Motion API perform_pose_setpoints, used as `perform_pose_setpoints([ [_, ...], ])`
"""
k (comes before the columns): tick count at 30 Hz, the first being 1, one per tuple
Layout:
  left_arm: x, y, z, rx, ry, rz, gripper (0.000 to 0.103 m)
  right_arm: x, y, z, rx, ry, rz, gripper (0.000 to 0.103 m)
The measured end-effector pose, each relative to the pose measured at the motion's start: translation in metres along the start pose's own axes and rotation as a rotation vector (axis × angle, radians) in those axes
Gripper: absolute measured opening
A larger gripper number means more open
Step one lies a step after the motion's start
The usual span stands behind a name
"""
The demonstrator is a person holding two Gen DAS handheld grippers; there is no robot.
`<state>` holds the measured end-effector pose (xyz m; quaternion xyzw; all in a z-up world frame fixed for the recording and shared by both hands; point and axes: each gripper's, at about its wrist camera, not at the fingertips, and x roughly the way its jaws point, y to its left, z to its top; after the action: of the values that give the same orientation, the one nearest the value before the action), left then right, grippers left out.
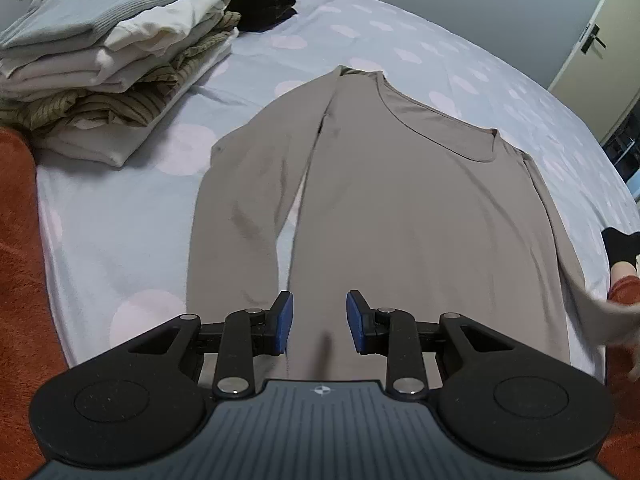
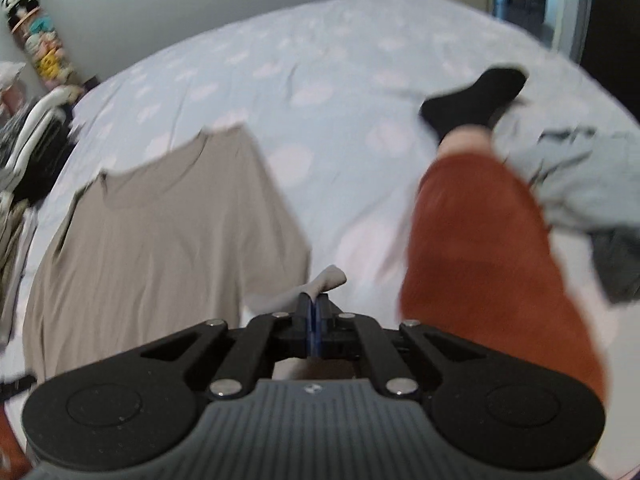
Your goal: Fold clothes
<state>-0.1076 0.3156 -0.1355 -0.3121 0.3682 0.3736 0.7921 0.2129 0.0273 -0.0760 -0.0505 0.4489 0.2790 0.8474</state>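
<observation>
Beige long-sleeve top (image 1: pixel 400 200) mid-fold on the spotted bed sheet (image 1: pixel 120 208)
right gripper (image 2: pixel 314 308) pinching its sleeve cuff, left gripper (image 1: pixel 319 322) hanging released; folded stacks (image 1: pixel 120 40) upper left, body unfolded

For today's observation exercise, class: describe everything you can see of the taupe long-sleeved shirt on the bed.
The taupe shirt is plain, smooth, thin-looking fabric with a wide round neckline. It lies flat on the dotted bedsheet, collar away from the left camera, hem toward it. One sleeve lies straight beside the body. The other sleeve's cuff is pinched in the shut right tongs and lifted. The open left tongs hover above the hem without gripping.
</observation>
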Motion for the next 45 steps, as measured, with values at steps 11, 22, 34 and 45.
perform_pose_setpoints([
  [11,-0.004,0.015,0.006,-0.036,-0.016,0.028,0.034,0.027,-0.061,0.109,0.008,-0.1,-0.312,0.002],
  [22,-0.002,0.029,0.011,-0.065,-0.01,0.065,0.035,0.056,-0.08,0.117,0.018,-0.101,-0.391,0.028],
  [34,0.003,0.035,0.006,-0.059,0.036,0.095,0.046,0.011,0.02,0.034,-0.055,-0.187,-0.02,0.032],
  [45,0.013,0.037,-0.01,-0.029,0.114,0.114,0.049,0.052,0.077,-0.078,-0.151,-0.105,0.109,0.034],
])
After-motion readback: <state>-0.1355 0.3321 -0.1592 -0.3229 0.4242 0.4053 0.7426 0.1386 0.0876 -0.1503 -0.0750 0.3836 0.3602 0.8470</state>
